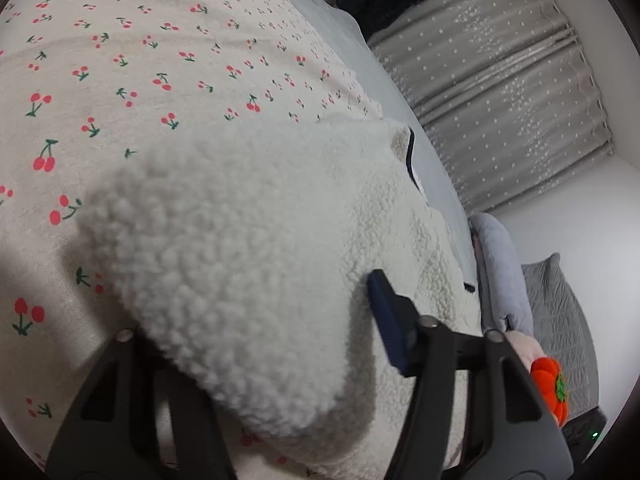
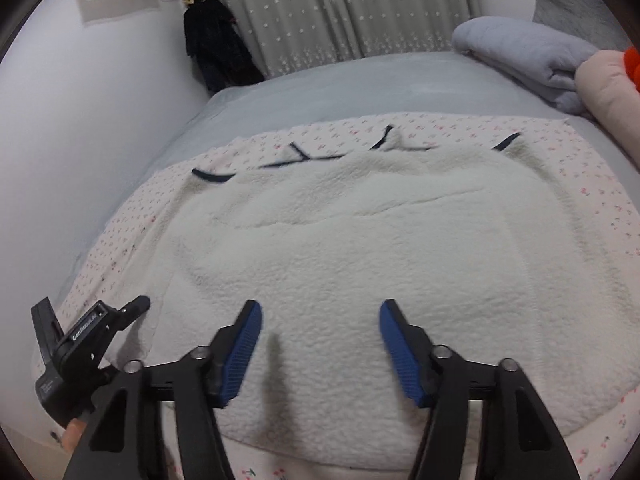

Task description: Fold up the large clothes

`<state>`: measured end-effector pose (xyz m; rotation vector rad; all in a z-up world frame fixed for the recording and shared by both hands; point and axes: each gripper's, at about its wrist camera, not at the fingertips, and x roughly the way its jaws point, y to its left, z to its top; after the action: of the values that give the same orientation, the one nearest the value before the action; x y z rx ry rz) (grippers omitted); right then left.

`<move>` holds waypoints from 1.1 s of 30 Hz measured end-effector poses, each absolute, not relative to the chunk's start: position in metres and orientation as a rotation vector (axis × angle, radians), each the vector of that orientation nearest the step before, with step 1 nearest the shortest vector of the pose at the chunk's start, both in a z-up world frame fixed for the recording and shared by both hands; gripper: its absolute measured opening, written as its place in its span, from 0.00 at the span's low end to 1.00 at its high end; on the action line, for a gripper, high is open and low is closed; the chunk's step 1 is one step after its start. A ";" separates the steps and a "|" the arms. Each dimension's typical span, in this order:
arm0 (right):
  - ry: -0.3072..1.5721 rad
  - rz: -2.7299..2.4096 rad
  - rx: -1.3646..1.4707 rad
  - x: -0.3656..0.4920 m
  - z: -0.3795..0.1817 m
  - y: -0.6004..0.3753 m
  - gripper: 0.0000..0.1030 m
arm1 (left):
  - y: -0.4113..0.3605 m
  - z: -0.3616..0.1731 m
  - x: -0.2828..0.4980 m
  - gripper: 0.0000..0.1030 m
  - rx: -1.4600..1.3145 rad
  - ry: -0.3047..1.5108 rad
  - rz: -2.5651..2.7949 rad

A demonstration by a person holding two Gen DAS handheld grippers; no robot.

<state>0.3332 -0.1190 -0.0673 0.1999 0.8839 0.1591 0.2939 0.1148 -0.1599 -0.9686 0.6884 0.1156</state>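
While the white fleece garment [image 2: 360,248] lies spread on a cherry-print sheet [image 1: 120,80] over the bed [image 2: 320,84], the left hand-held gripper [image 1: 256,312] grasps a thick fold of it at its edge; the right hand-held gripper [image 2: 320,344] hovers released above the fleece, jaws apart

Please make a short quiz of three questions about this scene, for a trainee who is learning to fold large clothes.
1. True or false: the left gripper has the white fleece garment between its fingers.
2. What lies under the garment? A) cherry-print sheet B) striped towel C) bare wooden floor
3. Is anything between the fingers of the right gripper?

Key: 1 true. 2 A, the cherry-print sheet. 3 No; it is open, above the fleece.
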 end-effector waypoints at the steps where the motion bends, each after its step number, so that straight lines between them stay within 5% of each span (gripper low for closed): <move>1: 0.884 0.155 0.167 0.333 -0.071 -0.114 0.48 | 0.114 -0.159 0.293 0.45 -0.976 0.674 0.126; 3: 0.881 0.146 0.070 0.332 -0.077 -0.101 0.46 | 0.120 -0.153 0.292 0.35 -0.971 0.645 0.137; 7: 0.928 0.148 0.000 0.334 -0.092 -0.091 0.45 | 0.112 -0.129 0.286 0.31 -0.905 0.573 0.112; 33: 0.990 0.303 0.238 0.342 -0.105 -0.134 0.45 | 0.001 -0.016 0.281 0.29 -0.478 0.373 -0.267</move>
<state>0.3420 -0.1344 -0.1048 0.2376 0.9900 0.3030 0.2809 0.0014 -0.0155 -0.4776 0.3732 -0.2672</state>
